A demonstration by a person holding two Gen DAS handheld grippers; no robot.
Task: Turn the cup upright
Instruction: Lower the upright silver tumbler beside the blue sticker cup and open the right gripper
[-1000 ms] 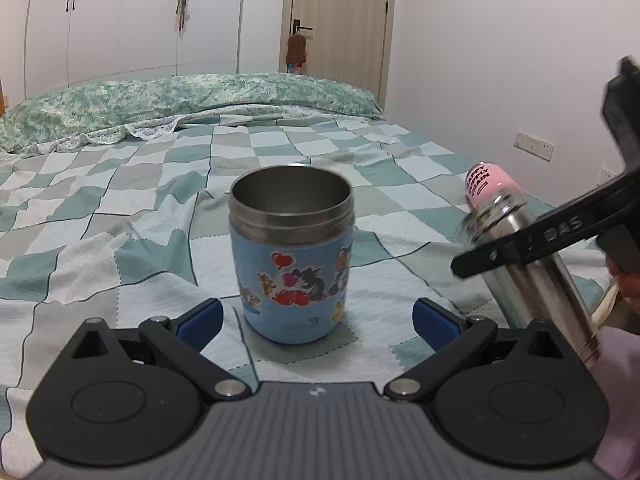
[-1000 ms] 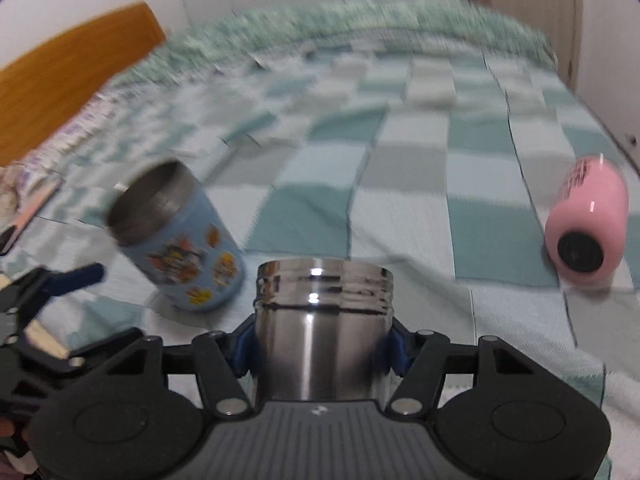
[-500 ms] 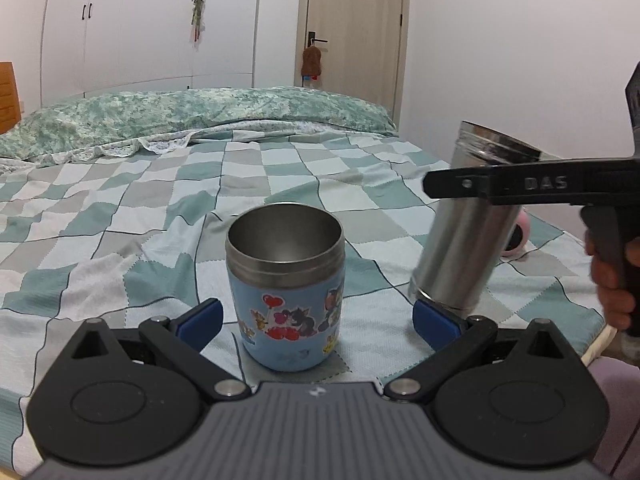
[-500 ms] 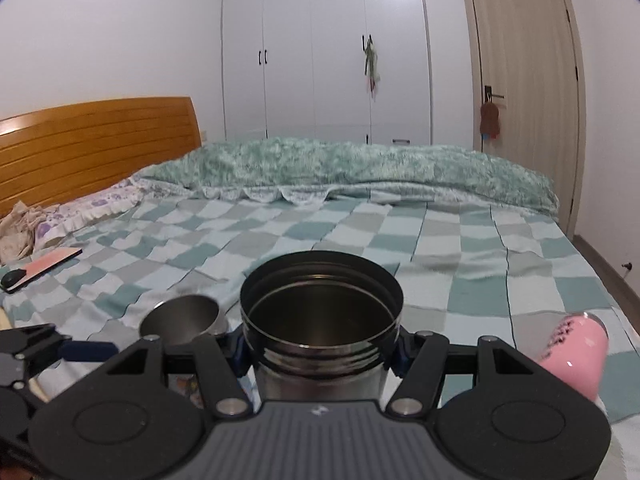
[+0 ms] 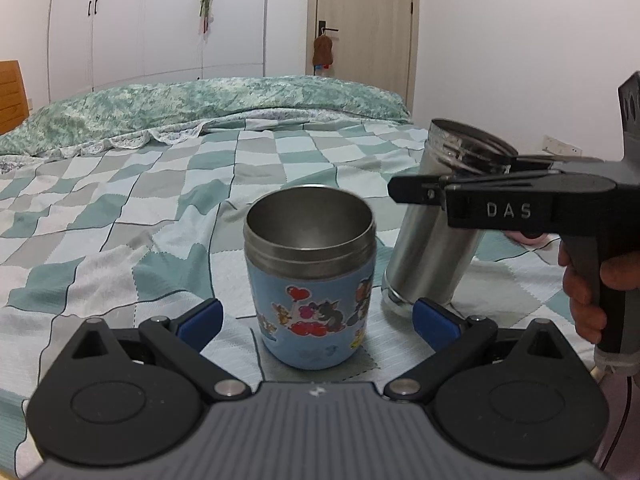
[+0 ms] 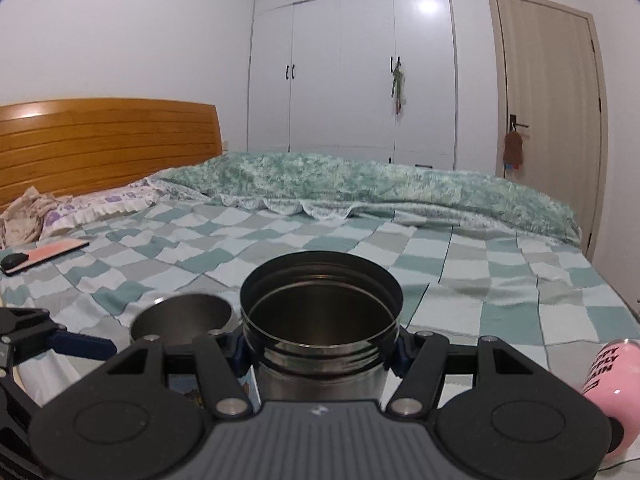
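a second ago the steel cup (image 5: 436, 220) lay tipped over in the right gripper (image 6: 320, 354); it is mouth-up now, leaning slightly, its base touching the checked bedspread (image 5: 120, 208) at 3 o'clock of the cartoon cup (image 5: 312, 280). the right gripper pinches it just under the threaded rim (bare brushed metal, dark inside). the left gripper (image 5: 316, 316) is spread wide around the cartoon cup, pads apart from it. a pink bottle (image 6: 608, 376) lies at 4 o'clock in the right wrist view.
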